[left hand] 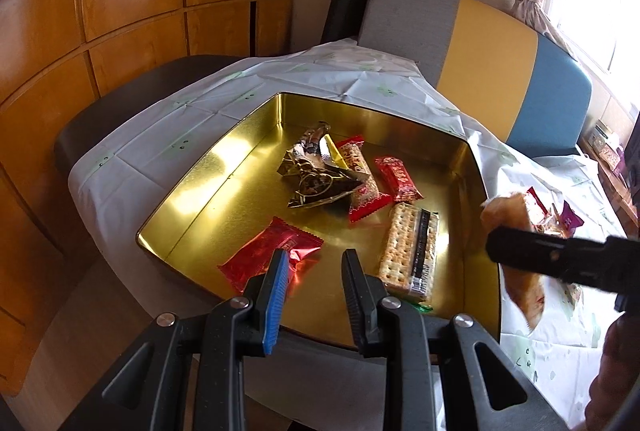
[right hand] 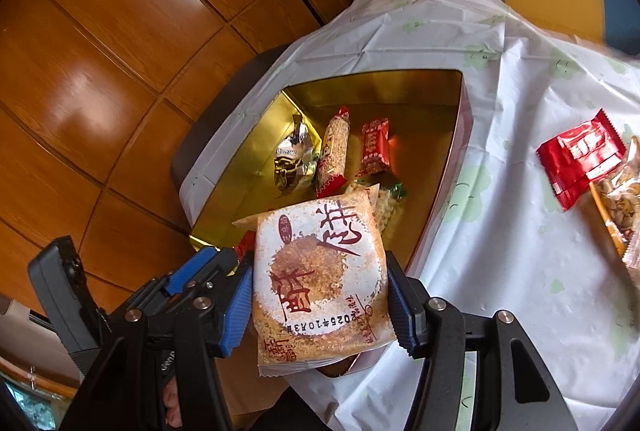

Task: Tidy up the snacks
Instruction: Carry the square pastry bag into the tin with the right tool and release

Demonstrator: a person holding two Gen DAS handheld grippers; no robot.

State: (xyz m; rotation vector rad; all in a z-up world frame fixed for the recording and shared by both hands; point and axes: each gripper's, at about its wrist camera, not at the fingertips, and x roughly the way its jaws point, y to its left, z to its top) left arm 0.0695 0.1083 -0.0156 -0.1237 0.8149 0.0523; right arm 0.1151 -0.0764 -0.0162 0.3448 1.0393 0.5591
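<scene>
A gold tin (left hand: 224, 191) sits on the white tablecloth and holds several wrapped snacks: a red foil packet (left hand: 268, 255), a cracker pack (left hand: 408, 251), red bars (left hand: 398, 178) and crumpled gold wrappers (left hand: 316, 171). My left gripper (left hand: 314, 259) is open and empty over the tin's near edge, beside the red foil packet. My right gripper (right hand: 320, 295) is shut on a round rice-cake packet (right hand: 320, 271) and holds it above the tin's near right corner (right hand: 460, 135). That packet also shows blurred in the left wrist view (left hand: 508, 211).
More snacks lie on the cloth to the right of the tin: a red packet (right hand: 580, 155) and a clear bag of nuts (right hand: 624, 199). A grey, yellow and blue chair back (left hand: 492, 43) stands behind the table. Wooden cabinet doors (left hand: 120, 11) fill the left.
</scene>
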